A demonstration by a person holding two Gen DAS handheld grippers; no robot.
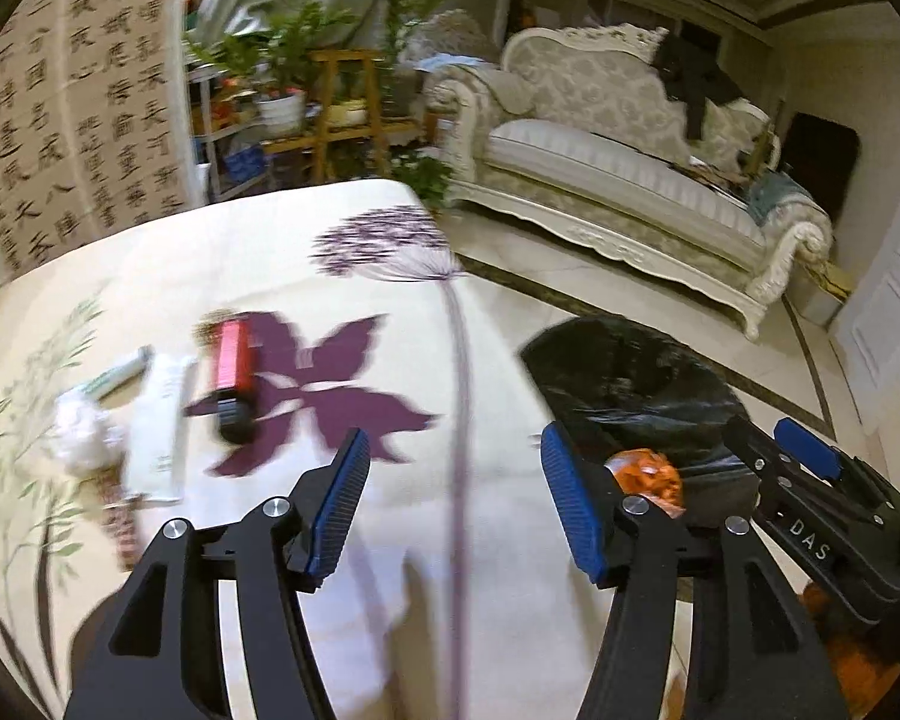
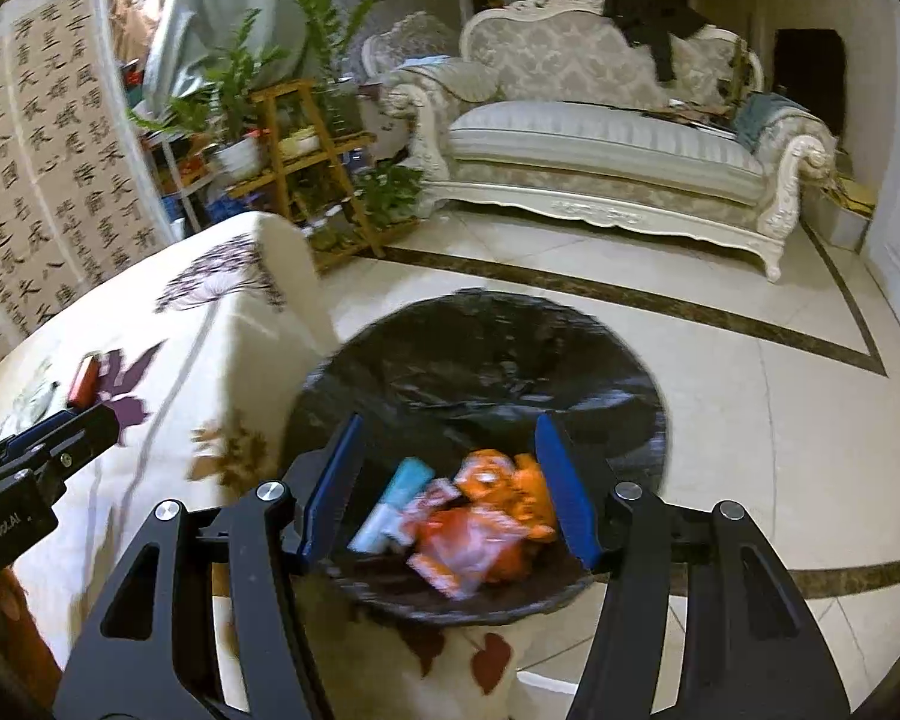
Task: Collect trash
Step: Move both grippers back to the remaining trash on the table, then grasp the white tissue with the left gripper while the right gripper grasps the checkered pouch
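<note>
A bin lined with a black bag (image 2: 480, 354) stands on the floor against the table's edge. In it lie orange wrappers (image 2: 498, 510) and a pale blue packet (image 2: 390, 504). My right gripper (image 2: 450, 438) hangs open above them with nothing between its fingers. My left gripper (image 1: 450, 450) is open and empty too, over the floral tablecloth (image 1: 330, 276) near the bin (image 1: 630, 378). To its left on the cloth lie a red-and-black item (image 1: 234, 372), a white tube (image 1: 162, 426), a crumpled white tissue (image 1: 81, 432) and a thin green-white packet (image 1: 117, 375).
A cream sofa (image 2: 600, 138) with dark clothing on its back stands across the tiled floor (image 2: 750, 420). Wooden plant stands with pots (image 2: 294, 144) sit beyond the table's far corner. A calligraphy panel (image 1: 60, 120) lines the left side.
</note>
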